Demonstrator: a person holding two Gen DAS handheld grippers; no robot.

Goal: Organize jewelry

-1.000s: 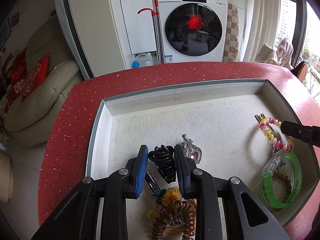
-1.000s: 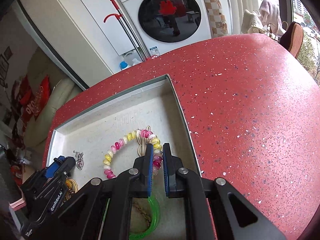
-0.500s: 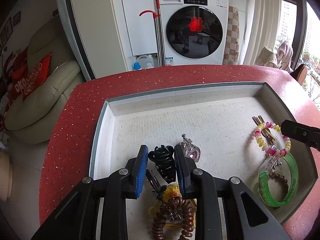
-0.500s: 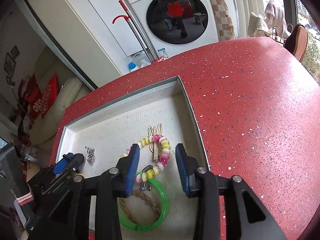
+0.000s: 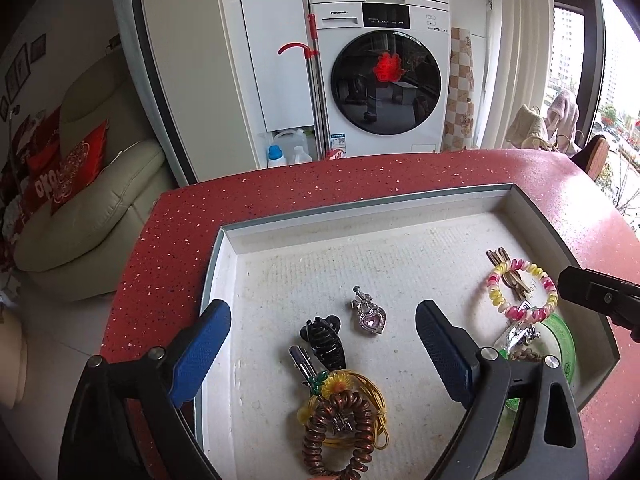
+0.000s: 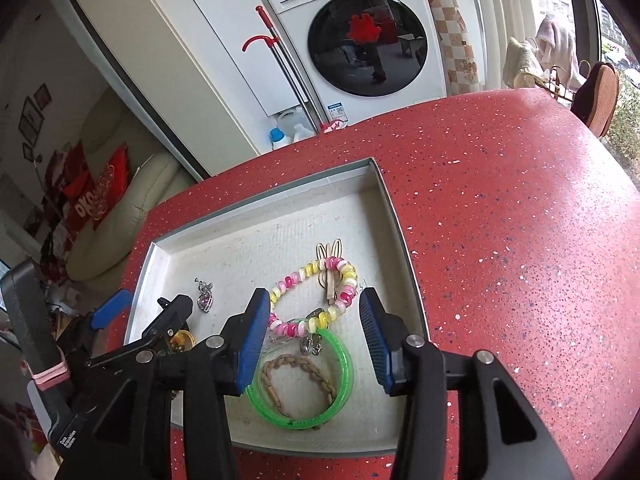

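A shallow white tray (image 5: 224,264) sits on the red bench (image 6: 500,216) and holds all the jewelry. Taking the tray as the landmark: the black claw clip (image 5: 323,342) and the heart pendant (image 5: 370,314) lie near its middle, and the brown spiral tie (image 5: 340,428) and yellow flower clip (image 5: 336,384) lie toward its near edge. The pink-and-yellow bead bracelet (image 6: 316,300), green bangle (image 6: 300,380) and braided band (image 6: 298,380) are crowded at its right side.

The left tool (image 5: 322,350) has just been opening and stands wide, the claw clip lying free between its jaws. The right tool (image 6: 316,344) has also just been opening; it is parted above the bracelets, gripping nothing.

The likely trouble is on the right: bracelet, bangle and a small silver charm (image 6: 312,344) overlap, so closing there could catch two pieces or drag the pile. On the left, a wide closing could also sweep in the pendant.
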